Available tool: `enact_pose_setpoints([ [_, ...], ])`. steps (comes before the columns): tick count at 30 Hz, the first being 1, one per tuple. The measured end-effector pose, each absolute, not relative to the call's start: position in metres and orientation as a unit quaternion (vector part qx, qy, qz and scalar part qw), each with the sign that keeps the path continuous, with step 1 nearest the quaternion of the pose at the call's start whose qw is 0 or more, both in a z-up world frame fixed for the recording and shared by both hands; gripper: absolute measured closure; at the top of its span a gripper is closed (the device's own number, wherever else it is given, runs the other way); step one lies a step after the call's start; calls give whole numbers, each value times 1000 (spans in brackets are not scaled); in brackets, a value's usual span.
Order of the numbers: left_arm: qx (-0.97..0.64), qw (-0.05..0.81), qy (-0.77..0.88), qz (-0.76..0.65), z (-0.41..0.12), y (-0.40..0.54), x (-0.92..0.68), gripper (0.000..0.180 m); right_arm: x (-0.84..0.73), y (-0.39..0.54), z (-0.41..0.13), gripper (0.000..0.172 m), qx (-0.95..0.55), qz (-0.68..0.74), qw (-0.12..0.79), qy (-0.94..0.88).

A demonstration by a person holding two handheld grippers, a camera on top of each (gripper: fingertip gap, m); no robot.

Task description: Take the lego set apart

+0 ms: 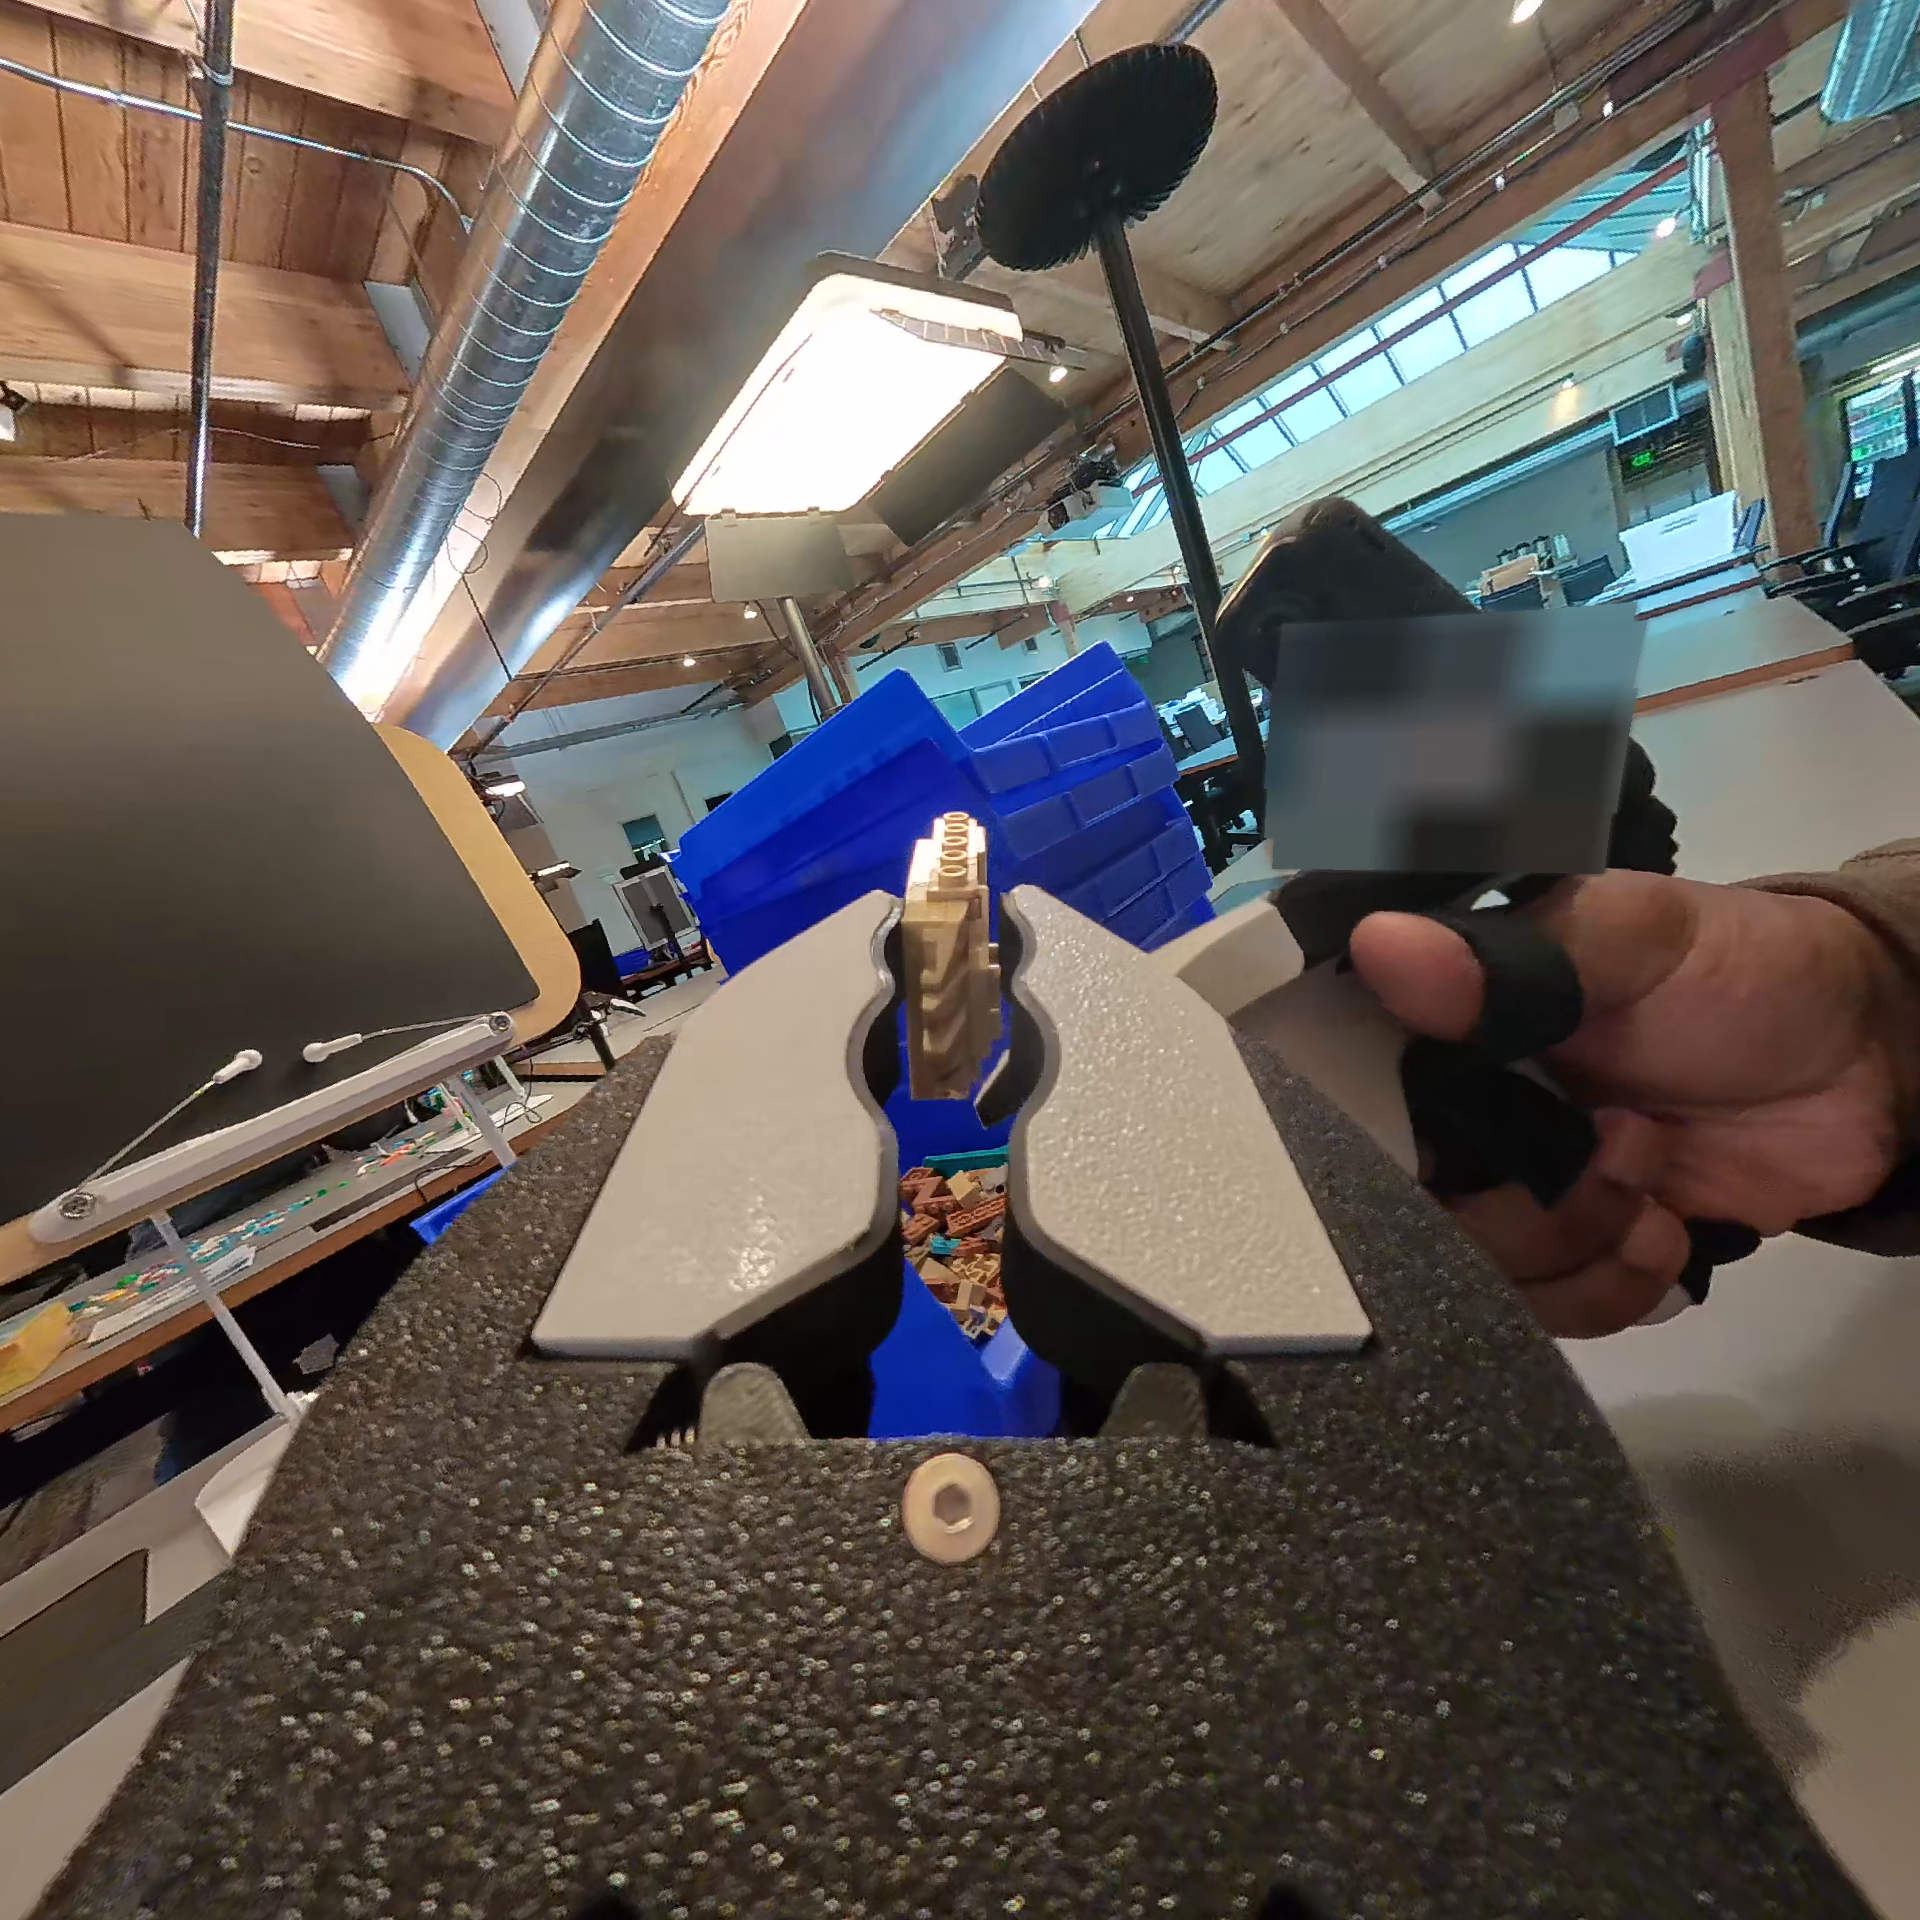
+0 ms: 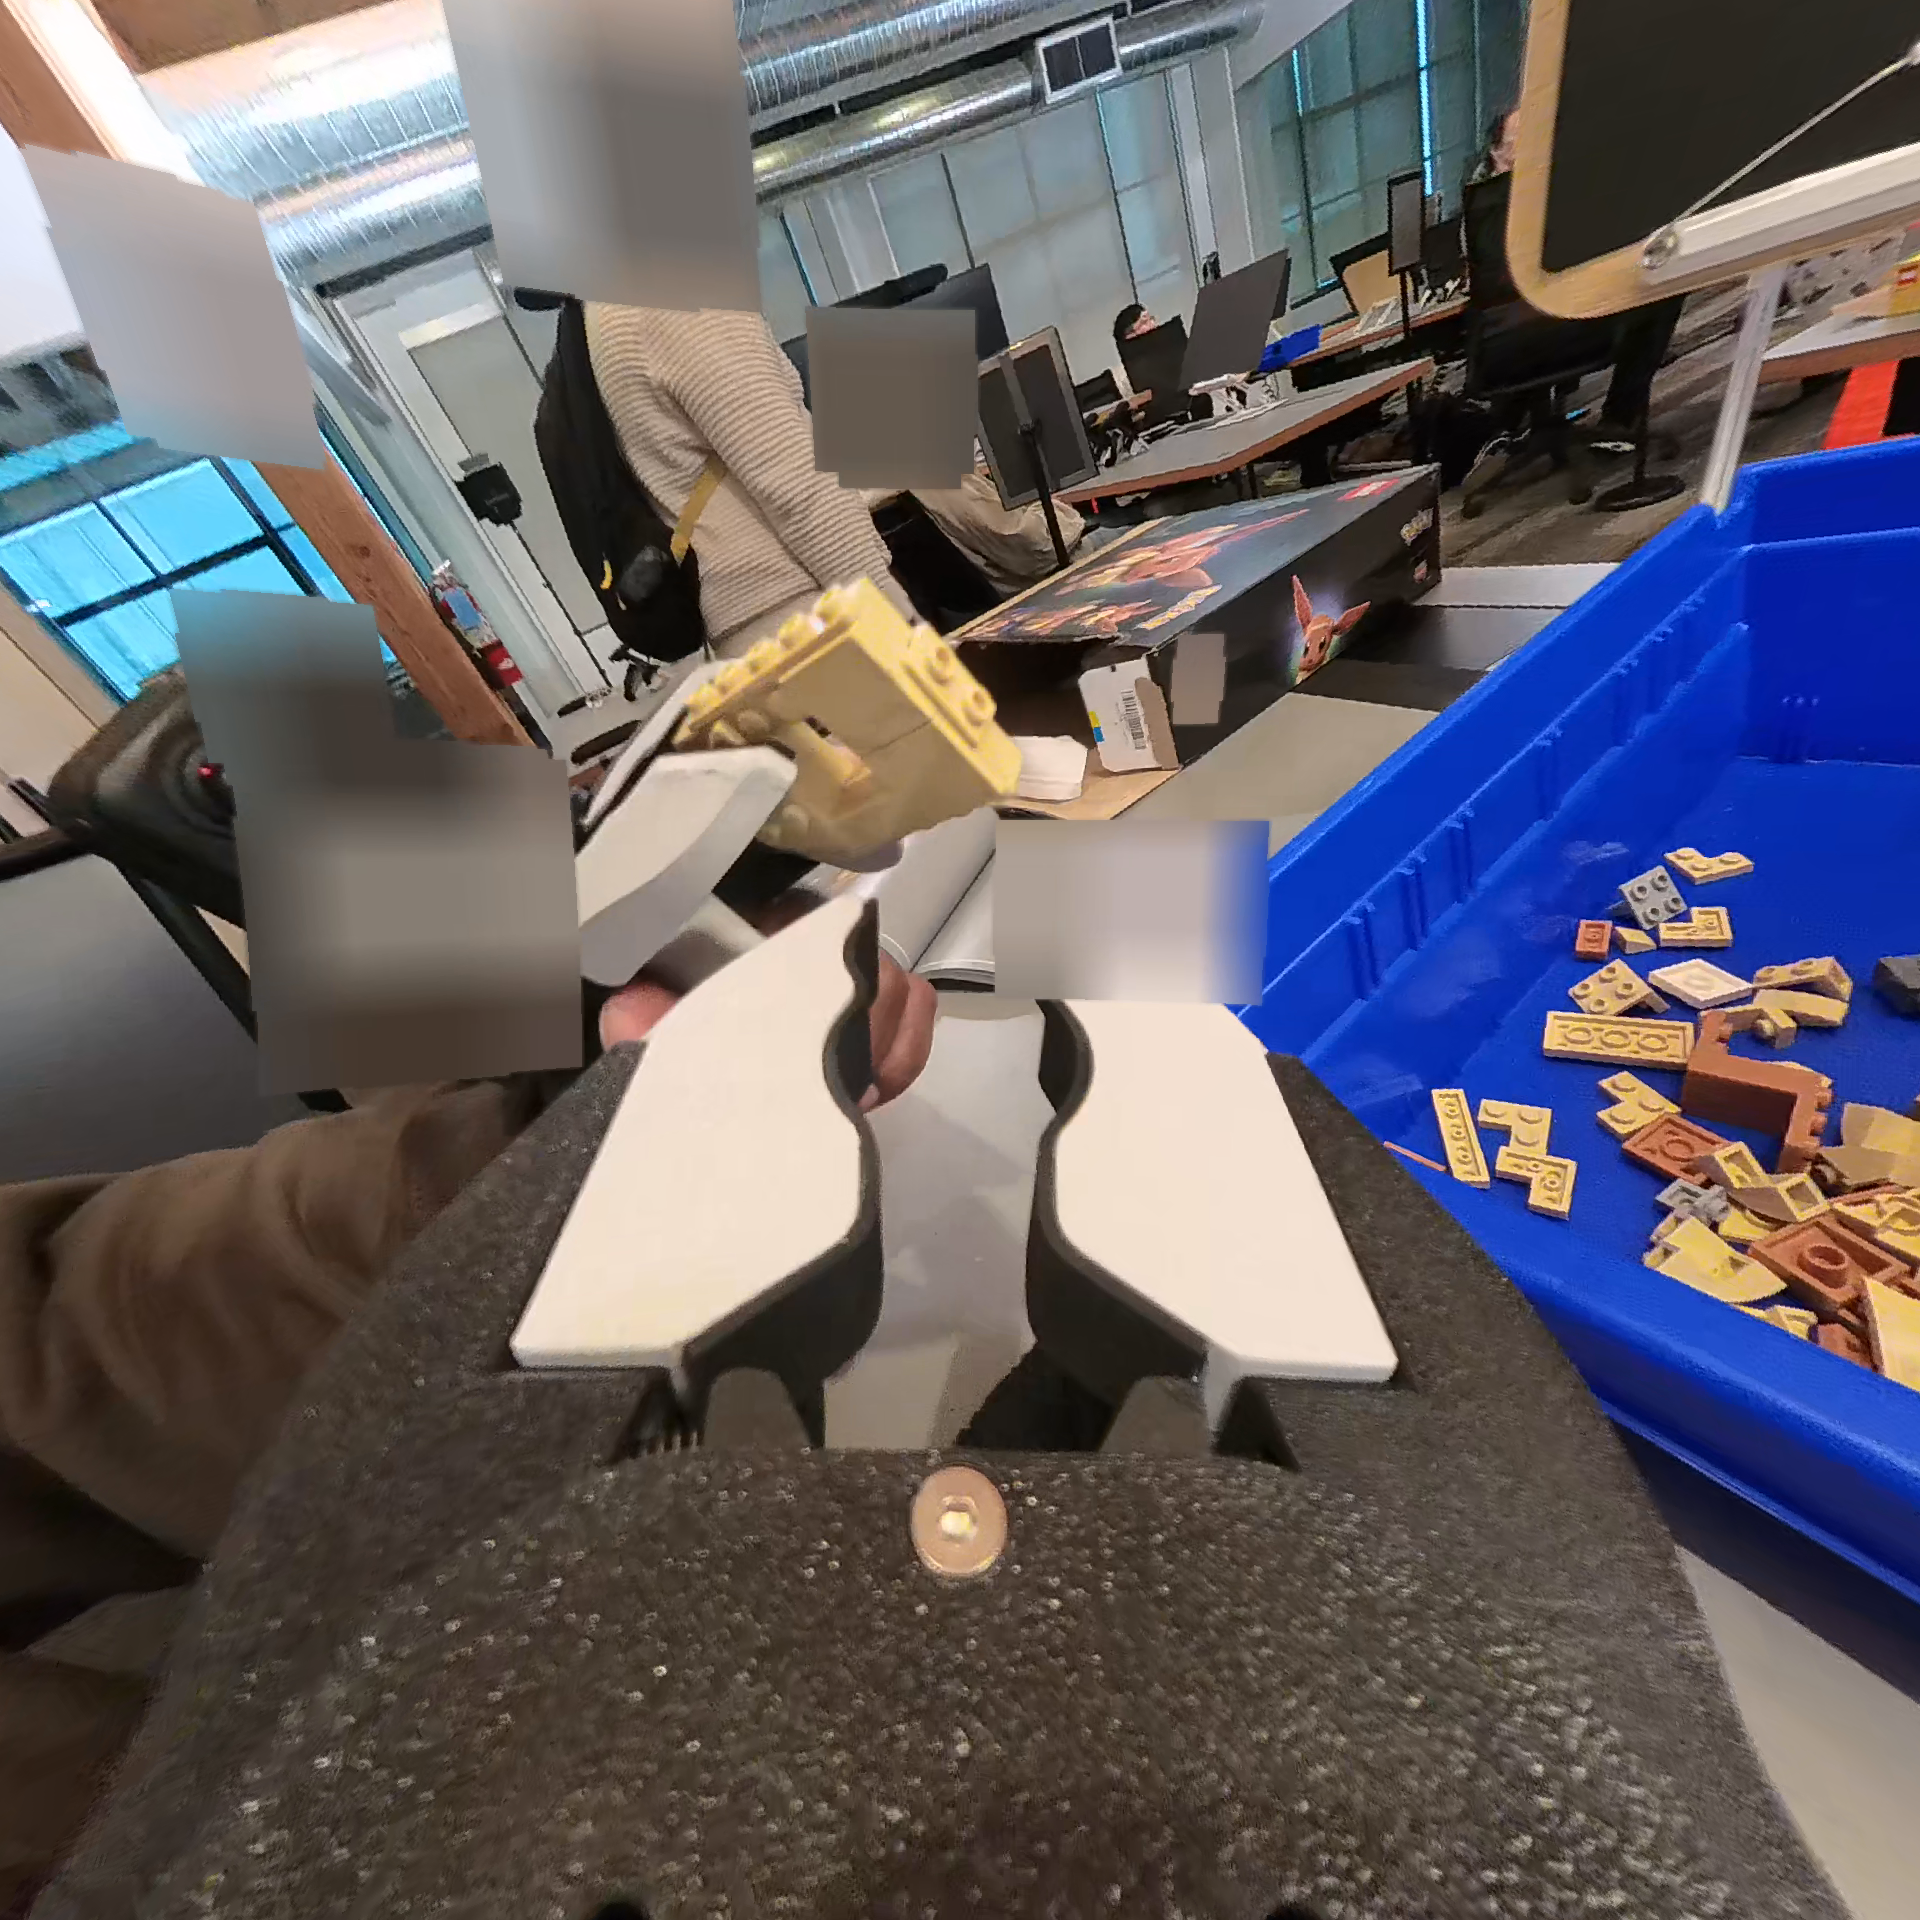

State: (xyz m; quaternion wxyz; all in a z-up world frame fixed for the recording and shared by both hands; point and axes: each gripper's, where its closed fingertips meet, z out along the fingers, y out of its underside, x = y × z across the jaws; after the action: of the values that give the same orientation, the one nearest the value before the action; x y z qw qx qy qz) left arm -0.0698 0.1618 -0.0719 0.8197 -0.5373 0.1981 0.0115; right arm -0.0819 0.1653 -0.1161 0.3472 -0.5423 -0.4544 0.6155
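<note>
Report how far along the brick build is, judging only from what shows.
Done: a tan brick assembly of several joined pieces exists. In hand: the left hand-held gripper clamps it, raised above the blue bin; the right hand-held gripper is open and holds nothing. Left: many loose tan and brown bricks lie unused in that bin.

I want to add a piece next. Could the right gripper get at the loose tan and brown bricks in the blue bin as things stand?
Probably yes. The right gripper has nothing between its fingers, and the loose tan and brown bricks lie uncovered in the open-topped blue plastic bin just to its right, with nothing in between.
</note>
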Motion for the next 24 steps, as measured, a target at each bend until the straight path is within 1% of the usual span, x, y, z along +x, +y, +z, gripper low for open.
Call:
enact_pose_setpoints([
  [18, -538, 820, 190, 36, -70, 163, -73, 165, -83, 162, -121, 144, -521, 561, 409, -497],
  [24, -538, 821, 187, 39, -69, 162, -75, 165, -82, 163, -119, 145, -520, 563, 412, -493],
])
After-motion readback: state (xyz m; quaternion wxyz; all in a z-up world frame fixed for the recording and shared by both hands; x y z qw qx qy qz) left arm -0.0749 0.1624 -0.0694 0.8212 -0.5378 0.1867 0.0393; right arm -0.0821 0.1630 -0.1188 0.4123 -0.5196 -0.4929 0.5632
